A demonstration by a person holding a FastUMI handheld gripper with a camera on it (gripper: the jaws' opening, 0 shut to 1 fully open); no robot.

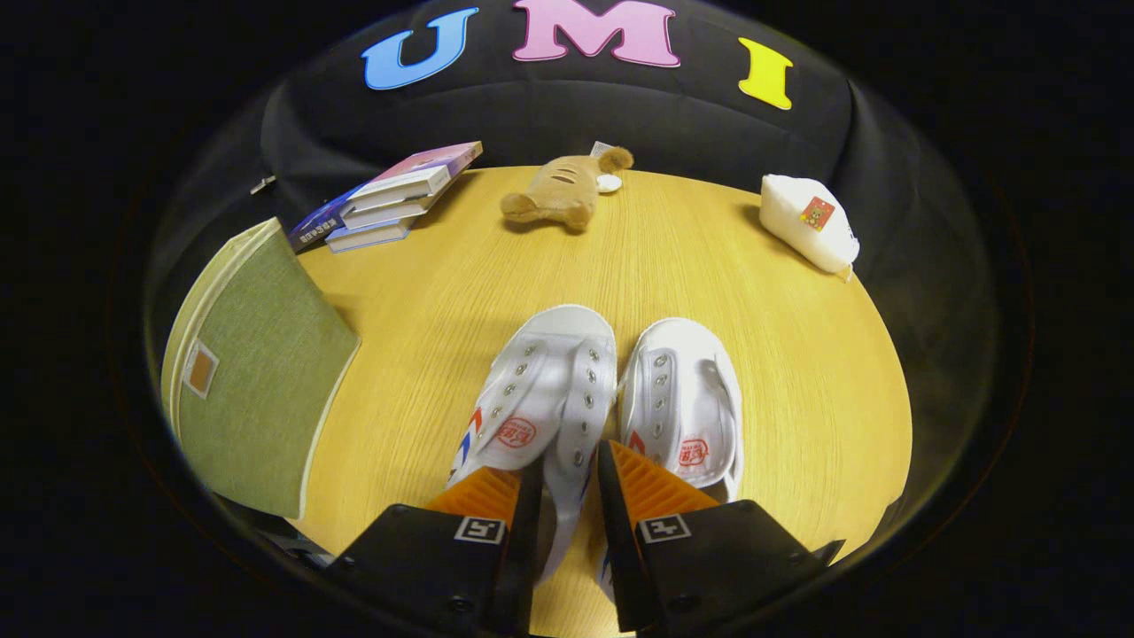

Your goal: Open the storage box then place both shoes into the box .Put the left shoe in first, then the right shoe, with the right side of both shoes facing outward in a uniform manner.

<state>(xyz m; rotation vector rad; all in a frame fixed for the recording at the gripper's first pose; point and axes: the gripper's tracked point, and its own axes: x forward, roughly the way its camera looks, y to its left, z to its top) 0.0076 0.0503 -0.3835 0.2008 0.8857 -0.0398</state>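
Note:
Two white canvas shoes lie side by side on the round wooden table (780,372), toes pointing away from me. The shoe nearer the box (536,381) has red and blue stripes on its side. Its inner side wall runs between my fingers, and my gripper (568,462) is shut on that wall. The other shoe (682,399) lies just right of the fingers, touching its mate. The green fabric storage box (257,390) with cream trim and a small patch stands at the table's left edge. I cannot tell whether it is open.
A stack of books (390,197) lies at the back left beyond the box. A brown plush toy (558,193) sits at the back middle, and a white pouch (808,221) at the back right.

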